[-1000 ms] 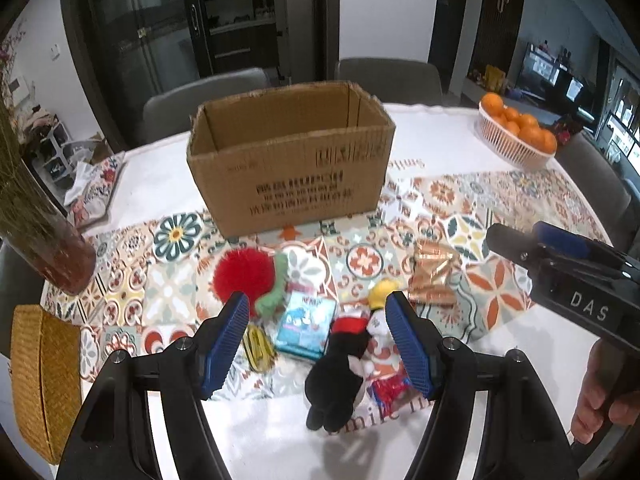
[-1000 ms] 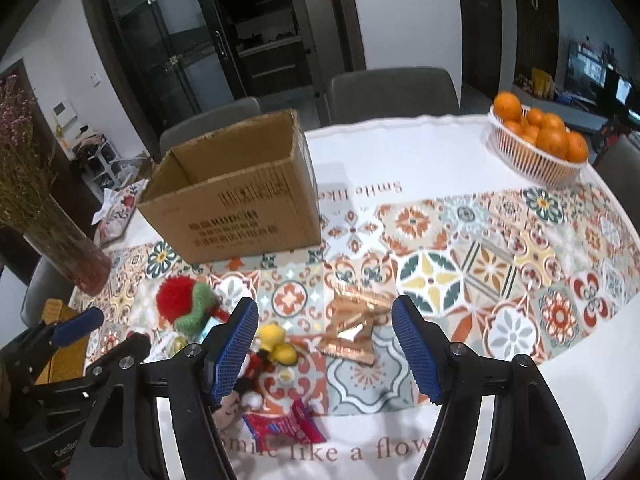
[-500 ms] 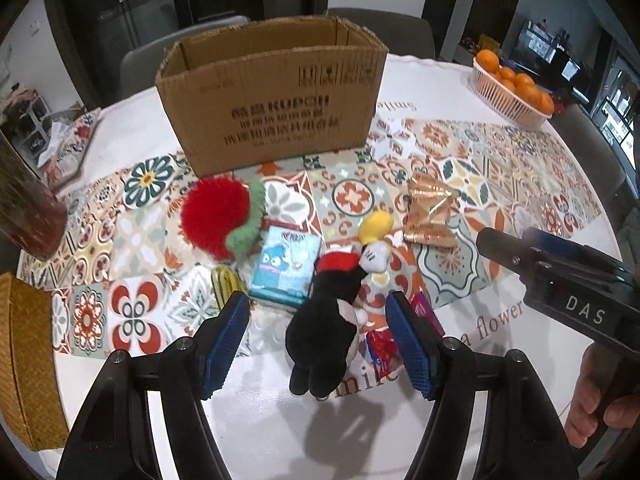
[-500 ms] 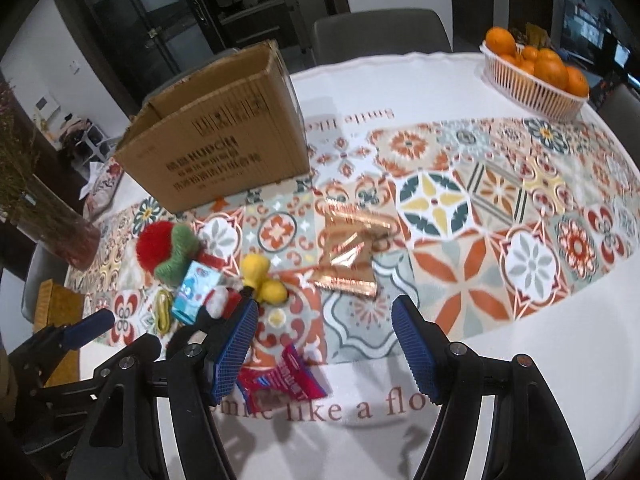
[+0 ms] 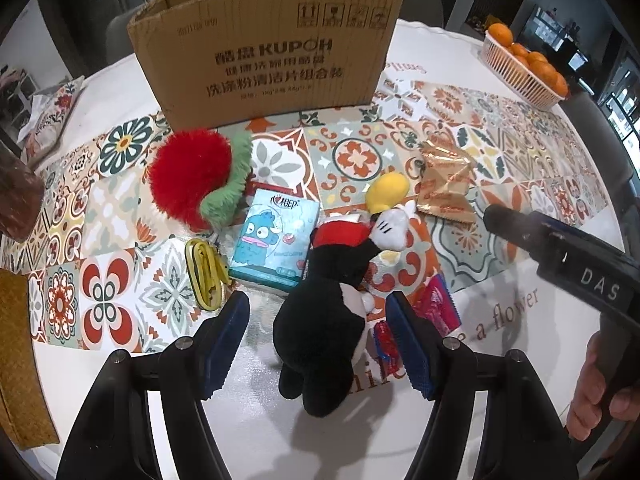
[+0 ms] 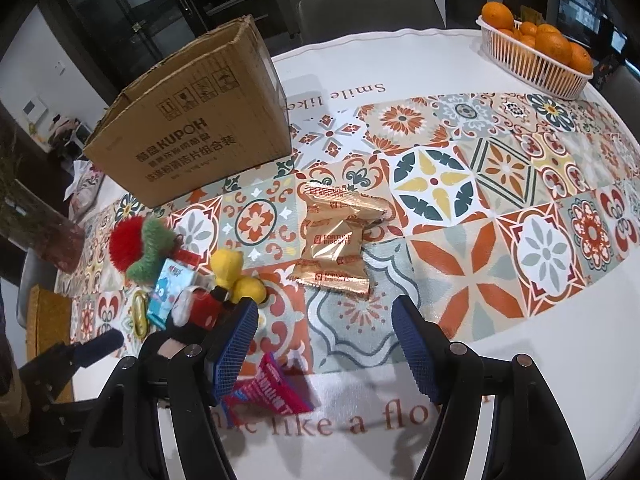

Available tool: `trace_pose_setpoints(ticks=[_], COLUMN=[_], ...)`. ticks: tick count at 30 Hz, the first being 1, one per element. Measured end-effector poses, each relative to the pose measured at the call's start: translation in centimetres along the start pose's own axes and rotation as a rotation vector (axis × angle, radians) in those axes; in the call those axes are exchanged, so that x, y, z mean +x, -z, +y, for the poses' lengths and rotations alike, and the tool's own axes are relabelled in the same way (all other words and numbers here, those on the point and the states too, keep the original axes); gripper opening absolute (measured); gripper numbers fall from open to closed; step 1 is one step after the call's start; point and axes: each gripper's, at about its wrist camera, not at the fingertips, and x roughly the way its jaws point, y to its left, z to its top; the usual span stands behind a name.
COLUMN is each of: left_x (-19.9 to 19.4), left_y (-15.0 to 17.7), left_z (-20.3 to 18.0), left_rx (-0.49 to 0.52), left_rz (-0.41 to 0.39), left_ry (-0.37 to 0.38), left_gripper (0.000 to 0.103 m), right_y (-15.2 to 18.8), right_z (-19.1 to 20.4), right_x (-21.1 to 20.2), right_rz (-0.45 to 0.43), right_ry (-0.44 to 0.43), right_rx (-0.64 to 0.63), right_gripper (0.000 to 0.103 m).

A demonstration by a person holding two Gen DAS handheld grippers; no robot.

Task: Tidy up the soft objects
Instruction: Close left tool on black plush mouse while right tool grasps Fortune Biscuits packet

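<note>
A black plush mouse [image 5: 324, 320] with red shorts and yellow shoes lies on the patterned table runner. My left gripper [image 5: 318, 344] is open and straddles its body, with the pads apart from it on both sides. Behind it lie a red and green fuzzy plush [image 5: 192, 180], a blue tissue pack [image 5: 276, 240] and a yellow strap [image 5: 206, 272]. My right gripper [image 6: 324, 344] is open with nothing between its fingers, low over the runner just in front of the gold snack packets [image 6: 332, 240]. A pink wrapper [image 6: 272, 392] lies under its left finger.
An open cardboard box [image 5: 264, 60] stands behind the items. A white basket of oranges [image 6: 532, 60] sits at the far right of the table. A woven yellow mat [image 5: 20, 360] and a dark vase [image 5: 16, 200] are at the left edge. Chairs ring the round table.
Both grippers have come down toward the table and tilted more steeply. The left one now has the black plush between its fingers. Neither opening has changed.
</note>
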Motion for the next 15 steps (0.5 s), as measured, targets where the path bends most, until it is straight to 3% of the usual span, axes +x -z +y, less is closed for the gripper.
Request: trace_pose_setpoints(ticks=[15], left_x=[3.1], left_y=[-0.1], left_z=[-0.2], left_rx=[-0.008], left_rz=[0.093], left_ry=[-0.025], left_gripper=[0.069], right_y=[-2.6], right_z=[-1.3], right_x=[4.8], right_rz=[0.028], right_ry=[-0.014], right_rx=[0.047], right_gripper=[0.07])
